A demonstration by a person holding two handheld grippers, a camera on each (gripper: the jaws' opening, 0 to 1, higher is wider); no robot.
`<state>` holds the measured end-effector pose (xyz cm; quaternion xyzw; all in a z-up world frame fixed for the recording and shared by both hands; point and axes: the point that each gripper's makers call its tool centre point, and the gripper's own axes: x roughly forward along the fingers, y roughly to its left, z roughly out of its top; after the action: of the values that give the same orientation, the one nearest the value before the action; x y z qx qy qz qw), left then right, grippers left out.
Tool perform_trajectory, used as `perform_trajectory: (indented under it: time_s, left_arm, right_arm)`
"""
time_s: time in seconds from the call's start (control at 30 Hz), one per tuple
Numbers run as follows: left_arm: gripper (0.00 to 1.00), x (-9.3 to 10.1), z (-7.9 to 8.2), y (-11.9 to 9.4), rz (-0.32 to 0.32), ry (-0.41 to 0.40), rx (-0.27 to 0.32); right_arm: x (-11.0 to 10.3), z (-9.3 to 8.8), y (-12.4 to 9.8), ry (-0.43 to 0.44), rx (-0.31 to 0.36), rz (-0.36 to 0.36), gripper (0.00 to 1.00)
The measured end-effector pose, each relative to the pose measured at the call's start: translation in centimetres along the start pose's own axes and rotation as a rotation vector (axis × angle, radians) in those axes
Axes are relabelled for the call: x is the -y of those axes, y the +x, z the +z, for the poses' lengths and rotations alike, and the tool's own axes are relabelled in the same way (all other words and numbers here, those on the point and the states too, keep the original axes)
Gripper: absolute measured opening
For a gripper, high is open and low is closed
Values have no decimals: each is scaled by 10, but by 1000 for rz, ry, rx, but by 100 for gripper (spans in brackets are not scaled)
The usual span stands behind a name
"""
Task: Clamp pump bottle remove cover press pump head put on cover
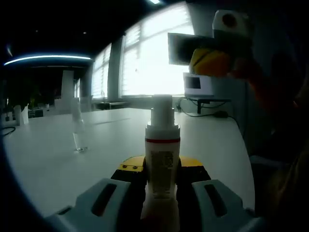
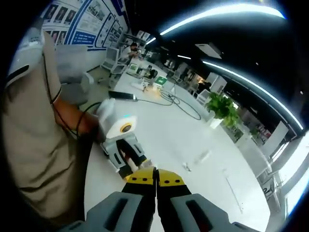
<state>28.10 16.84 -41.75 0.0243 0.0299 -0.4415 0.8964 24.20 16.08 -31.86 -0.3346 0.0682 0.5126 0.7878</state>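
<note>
A: Where is the pump bottle [image 1: 162, 159] now?

B: In the left gripper view it stands upright between the two jaws of the left gripper [image 1: 161, 193], above the white table [image 1: 58, 159]. The jaws are clenched on its lower body. The pump head [image 1: 162, 110] is bare, and a clear cover [image 1: 77, 128] stands apart on the table, to the left in that view.

A: And the right gripper [image 2: 155, 186]?

B: In the right gripper view its jaws are pressed together with nothing between them. It is raised over the table and looks down at the left gripper [image 2: 126, 153] and the person's arm [image 2: 72, 118]. In the left gripper view it appears high at the right [image 1: 217, 60], well away from the pump head.

A: What can go wrong from here?

B: I think the next step is to press the pump head. If the closed jaws come down off the centre, they can slide off the small top and push the bottle sideways. The left grasp is low on the body, so a side push may tilt the bottle in the jaws.

A: Anything with the cover?

B: Yes. It is light, narrow and transparent, so it is hard to see against the table. A careless approach may knock it over, and then it can roll away.
</note>
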Motion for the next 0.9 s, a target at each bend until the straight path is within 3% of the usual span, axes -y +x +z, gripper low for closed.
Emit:
perform_trajectory:
  time_s: [0.27, 0.5, 0.9]
  left_arm:
    - [14, 0, 0, 0, -1, 4, 1]
    - [14, -1, 0, 0, -1, 4, 0]
    - [14, 0, 0, 0, 0, 7, 1]
  right_arm:
    - [-6, -17, -3, 73, 33, -47, 0]
    - [0, -25, -12, 152, 86, -136, 0]
    - [-2, -47, -14, 280, 100, -208, 0]
